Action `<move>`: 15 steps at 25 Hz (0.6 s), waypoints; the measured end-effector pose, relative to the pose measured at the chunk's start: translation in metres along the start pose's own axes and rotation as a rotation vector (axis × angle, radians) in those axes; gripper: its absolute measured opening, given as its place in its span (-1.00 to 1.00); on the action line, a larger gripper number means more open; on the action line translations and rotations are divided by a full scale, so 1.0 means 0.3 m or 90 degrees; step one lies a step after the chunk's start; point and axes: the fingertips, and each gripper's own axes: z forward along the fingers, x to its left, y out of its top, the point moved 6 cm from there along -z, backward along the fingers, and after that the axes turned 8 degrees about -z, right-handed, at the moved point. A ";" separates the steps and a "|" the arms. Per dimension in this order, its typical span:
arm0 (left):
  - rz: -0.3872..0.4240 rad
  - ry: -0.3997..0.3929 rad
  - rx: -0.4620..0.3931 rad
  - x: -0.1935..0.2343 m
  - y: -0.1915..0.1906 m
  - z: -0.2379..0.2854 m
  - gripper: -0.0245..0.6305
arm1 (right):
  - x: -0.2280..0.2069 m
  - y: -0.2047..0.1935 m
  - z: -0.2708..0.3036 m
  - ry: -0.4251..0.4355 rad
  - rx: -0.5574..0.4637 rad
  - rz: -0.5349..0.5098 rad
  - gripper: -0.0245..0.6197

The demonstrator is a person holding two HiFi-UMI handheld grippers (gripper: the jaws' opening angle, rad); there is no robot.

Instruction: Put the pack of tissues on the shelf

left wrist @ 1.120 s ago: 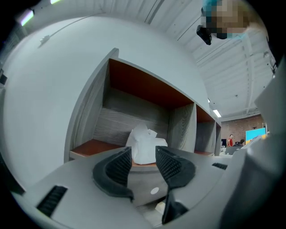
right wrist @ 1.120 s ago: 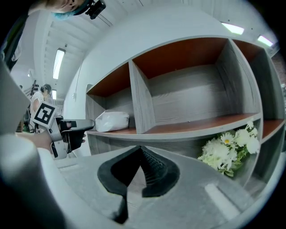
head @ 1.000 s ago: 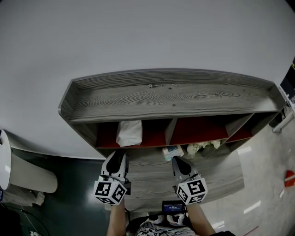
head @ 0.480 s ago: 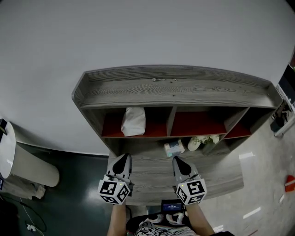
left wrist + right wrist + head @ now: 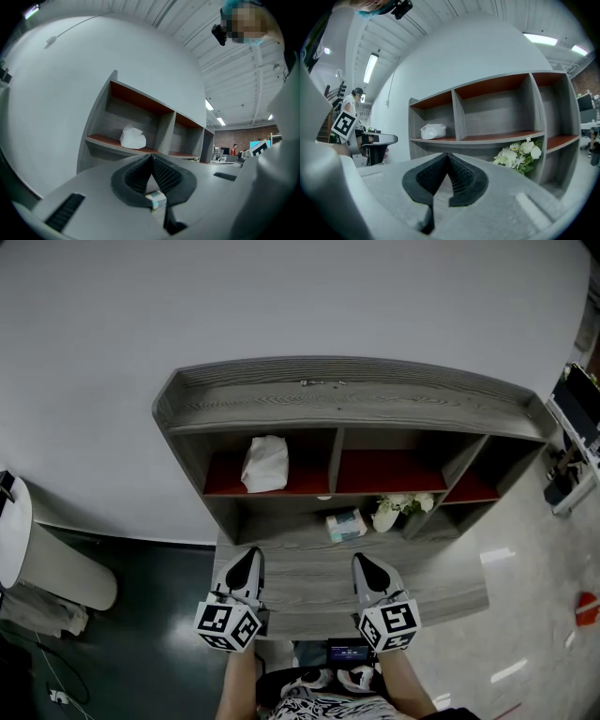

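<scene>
The pack of tissues (image 5: 265, 463) lay in the left part of the shelf (image 5: 347, 395), on the red board. My left gripper (image 5: 249, 554) was closed with nothing in it. My right gripper (image 5: 361, 561) was closed and empty too.

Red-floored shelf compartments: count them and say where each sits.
3, side by side in one row: the left compartment holding the tissue pack, the middle compartment, and the right compartment at the row's end. None seems hidden.
</scene>
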 end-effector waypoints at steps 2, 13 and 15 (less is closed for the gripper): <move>0.012 -0.006 0.004 -0.020 -0.009 -0.012 -0.91 | 0.007 -0.007 -0.024 -0.004 -0.001 0.003 -0.91; 0.010 -0.016 0.004 -0.049 -0.009 -0.063 -0.90 | 0.033 -0.015 -0.065 -0.010 0.005 -0.005 -0.91; 0.007 -0.013 0.006 -0.041 -0.011 -0.068 -0.91 | 0.041 -0.014 -0.063 -0.007 0.004 -0.004 -0.91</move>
